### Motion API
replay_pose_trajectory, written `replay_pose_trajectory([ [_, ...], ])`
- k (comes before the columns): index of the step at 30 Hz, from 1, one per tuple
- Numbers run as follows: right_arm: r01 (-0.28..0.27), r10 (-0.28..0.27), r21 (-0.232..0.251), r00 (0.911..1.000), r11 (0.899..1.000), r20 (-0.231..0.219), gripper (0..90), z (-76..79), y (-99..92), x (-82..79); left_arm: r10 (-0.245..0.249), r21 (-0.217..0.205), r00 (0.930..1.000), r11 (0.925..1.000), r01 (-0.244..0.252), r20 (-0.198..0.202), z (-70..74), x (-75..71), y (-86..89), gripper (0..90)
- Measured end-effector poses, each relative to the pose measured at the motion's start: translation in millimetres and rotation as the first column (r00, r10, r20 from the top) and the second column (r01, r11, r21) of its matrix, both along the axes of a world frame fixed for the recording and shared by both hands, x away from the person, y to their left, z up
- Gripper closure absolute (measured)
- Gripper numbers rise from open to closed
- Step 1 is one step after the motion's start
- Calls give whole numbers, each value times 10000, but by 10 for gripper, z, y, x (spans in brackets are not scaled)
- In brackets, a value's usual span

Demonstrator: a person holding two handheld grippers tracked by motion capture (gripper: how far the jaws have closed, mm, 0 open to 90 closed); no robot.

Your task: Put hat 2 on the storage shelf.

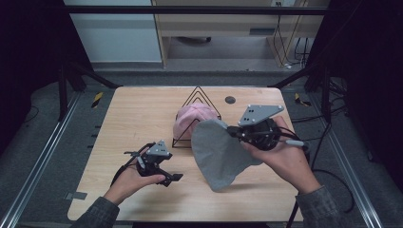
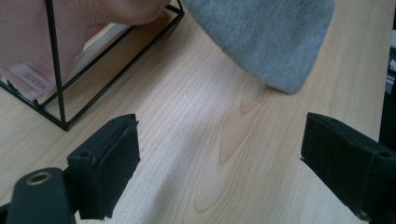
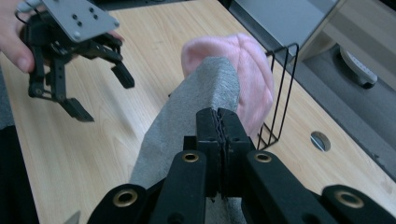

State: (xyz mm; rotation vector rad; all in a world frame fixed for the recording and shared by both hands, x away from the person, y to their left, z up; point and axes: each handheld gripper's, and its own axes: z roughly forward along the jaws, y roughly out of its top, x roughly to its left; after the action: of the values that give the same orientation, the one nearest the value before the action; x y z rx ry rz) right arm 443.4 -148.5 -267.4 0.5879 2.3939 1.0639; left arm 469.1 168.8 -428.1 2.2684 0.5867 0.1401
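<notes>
Grey cloth (image 1: 221, 154) hangs pinched in my right gripper (image 3: 219, 122) just beside the wire rack (image 1: 197, 118) (pink cloth (image 1: 190, 118) inside); my left gripper (image 1: 164, 168) jaws are spread over the bench (image 1: 138, 114).

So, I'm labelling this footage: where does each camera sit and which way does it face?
High view: above the person's side, facing forward and down on the table; both forearms show.
Left gripper view: on the left gripper, facing low across the wood; open fingers.
Right gripper view: on the right gripper, facing the pink hat; closed fingers.
All share the grey hat.
</notes>
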Motion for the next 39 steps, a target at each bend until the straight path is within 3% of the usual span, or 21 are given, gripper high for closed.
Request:
replay_pose_trajectory([
  [9,-337,338,-84,9992,9994,232,887,186,193,19,-1,-385,10000,9993,5,94,112,48,8,113],
  [26,-806,806,-29,9951,9967,570,887,379,412,2,-52,-947,9999,9955,60,87,220,159,-31,151],
  [31,-927,927,-32,9938,9957,620,887,408,475,1,-18,-1287,9998,9917,-9,-210,198,253,-58,218],
  [35,-991,992,-40,9932,9951,614,887,401,510,13,-281,-1490,9985,9886,208,-472,155,317,-101,265],
  [36,-988,990,-50,9933,9951,591,887,389,519,22,-437,-1617,9977,9862,348,-521,146,335,-107,350],
  [37,-988,990,-50,9933,9951,591,887,389,519,22,-495,-1704,9973,9846,396,-544,138,345,-112,350],
  [38,-984,986,-59,9933,9951,598,887,383,521,26,-664,-1798,9957,9822,537,-649,131,354,-119,408],
  [39,-978,981,-80,9934,9952,598,887,370,523,32,-774,-1799,9950,9815,649,-634,131,353,-125,517],
])
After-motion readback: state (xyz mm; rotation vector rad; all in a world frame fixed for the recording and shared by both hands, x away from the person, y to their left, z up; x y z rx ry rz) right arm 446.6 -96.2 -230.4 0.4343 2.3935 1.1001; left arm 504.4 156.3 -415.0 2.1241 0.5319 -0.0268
